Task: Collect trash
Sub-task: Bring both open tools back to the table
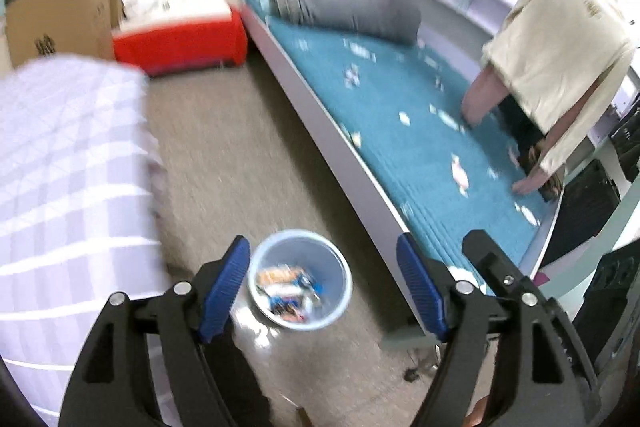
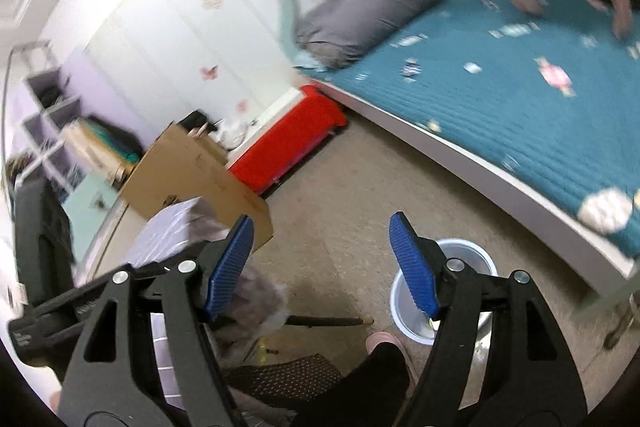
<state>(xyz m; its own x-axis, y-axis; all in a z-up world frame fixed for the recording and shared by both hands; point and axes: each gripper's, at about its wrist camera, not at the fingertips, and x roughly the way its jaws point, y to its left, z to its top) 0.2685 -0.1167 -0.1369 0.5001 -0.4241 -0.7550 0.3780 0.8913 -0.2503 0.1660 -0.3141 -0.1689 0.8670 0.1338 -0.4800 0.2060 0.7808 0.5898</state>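
A pale blue trash bin (image 1: 300, 281) stands on the carpet beside the bed, with several wrappers (image 1: 286, 287) inside it. Both frames are blurred. My left gripper (image 1: 324, 291) hangs above the bin, open, nothing between its blue pads. In the right wrist view the same bin (image 2: 476, 255) shows partly behind the right finger; my right gripper (image 2: 322, 263) is open and empty too. Several small wrappers lie scattered on the teal bedspread (image 1: 400, 131), among them a pink candy-shaped one (image 2: 554, 77) and a crumpled white ball (image 2: 606, 213) near the bed's edge.
Another person in a cream top (image 1: 560, 55) leans over the bed, hands on the spread. A grey pillow (image 1: 344, 1), a red box (image 1: 180, 43) and a cardboard box (image 1: 60, 15) stand at the far wall. A lilac checked cover (image 1: 68, 163) lies left. My leg and slipper (image 2: 384, 341) are below.
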